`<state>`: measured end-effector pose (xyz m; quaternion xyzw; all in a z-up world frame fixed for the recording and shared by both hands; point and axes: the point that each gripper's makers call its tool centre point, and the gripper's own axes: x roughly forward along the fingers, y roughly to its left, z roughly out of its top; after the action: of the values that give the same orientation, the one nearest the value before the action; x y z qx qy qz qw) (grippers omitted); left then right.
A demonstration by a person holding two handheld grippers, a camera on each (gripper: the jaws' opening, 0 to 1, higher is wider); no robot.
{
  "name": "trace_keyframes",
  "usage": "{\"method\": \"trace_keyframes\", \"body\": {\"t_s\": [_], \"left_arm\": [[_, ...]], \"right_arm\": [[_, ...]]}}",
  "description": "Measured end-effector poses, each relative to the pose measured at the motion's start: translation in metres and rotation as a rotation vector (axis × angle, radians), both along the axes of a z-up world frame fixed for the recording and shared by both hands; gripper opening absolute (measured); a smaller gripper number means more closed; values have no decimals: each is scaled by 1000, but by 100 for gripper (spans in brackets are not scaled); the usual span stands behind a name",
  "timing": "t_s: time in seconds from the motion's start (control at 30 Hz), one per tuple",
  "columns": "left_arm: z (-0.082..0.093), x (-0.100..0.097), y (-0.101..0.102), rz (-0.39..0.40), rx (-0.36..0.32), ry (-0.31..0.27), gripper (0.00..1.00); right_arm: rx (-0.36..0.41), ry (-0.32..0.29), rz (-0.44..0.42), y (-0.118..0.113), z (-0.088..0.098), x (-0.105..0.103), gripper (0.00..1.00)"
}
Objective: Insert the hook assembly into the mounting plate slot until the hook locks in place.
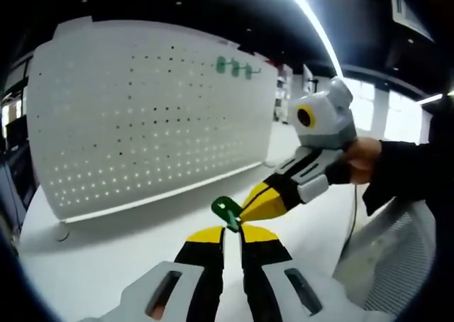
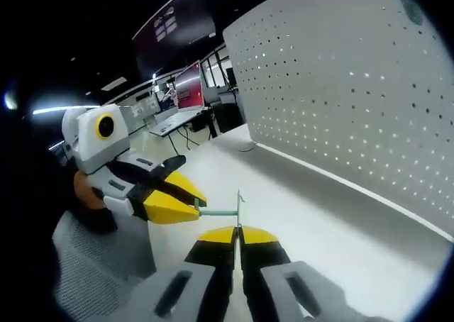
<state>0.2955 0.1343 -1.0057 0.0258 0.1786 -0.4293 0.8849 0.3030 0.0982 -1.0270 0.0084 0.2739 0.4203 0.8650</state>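
Observation:
A small green hook assembly (image 1: 227, 210) hangs above the white table, caught between both grippers. In the left gripper view my left gripper (image 1: 234, 230) is shut on its lower end, and the right gripper (image 1: 255, 207) comes in from the right and pinches its side. In the right gripper view my right gripper (image 2: 237, 231) is shut on the thin green piece (image 2: 218, 212), whose rod runs left into the left gripper (image 2: 188, 203). The white perforated mounting plate (image 1: 142, 116) stands upright behind, well apart from the hook. Two or three green hooks (image 1: 234, 67) hang near its top.
The mounting plate (image 2: 355, 88) rises at the right of the right gripper view. A grey mesh chair back (image 1: 397, 258) is close on the right. A hand (image 1: 365, 159) and black sleeve hold the right gripper. White table (image 2: 298, 201) lies below; desks and monitors (image 2: 188, 84) are far behind.

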Motion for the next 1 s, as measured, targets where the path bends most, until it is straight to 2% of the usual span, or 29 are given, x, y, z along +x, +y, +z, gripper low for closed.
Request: {"method": "trace_keyframes", "body": {"t_s": [0.3, 0.43, 0.57, 0.77, 1.0], "left_arm": [[-2, 7, 10, 39, 9, 5, 6], [-2, 7, 11, 43, 9, 7, 6], [-1, 8, 11, 47, 2, 5, 7], [3, 9, 11, 49, -29, 8, 8], [10, 6, 5, 26, -109, 34, 13]], "right_arm": [[59, 1, -25, -10, 6, 3, 0], [112, -2, 41, 5, 12, -6, 0], [112, 2, 105, 16, 11, -15, 0], [119, 2, 166, 25, 12, -22, 0], [130, 6, 183, 24, 13, -23, 0]]}}
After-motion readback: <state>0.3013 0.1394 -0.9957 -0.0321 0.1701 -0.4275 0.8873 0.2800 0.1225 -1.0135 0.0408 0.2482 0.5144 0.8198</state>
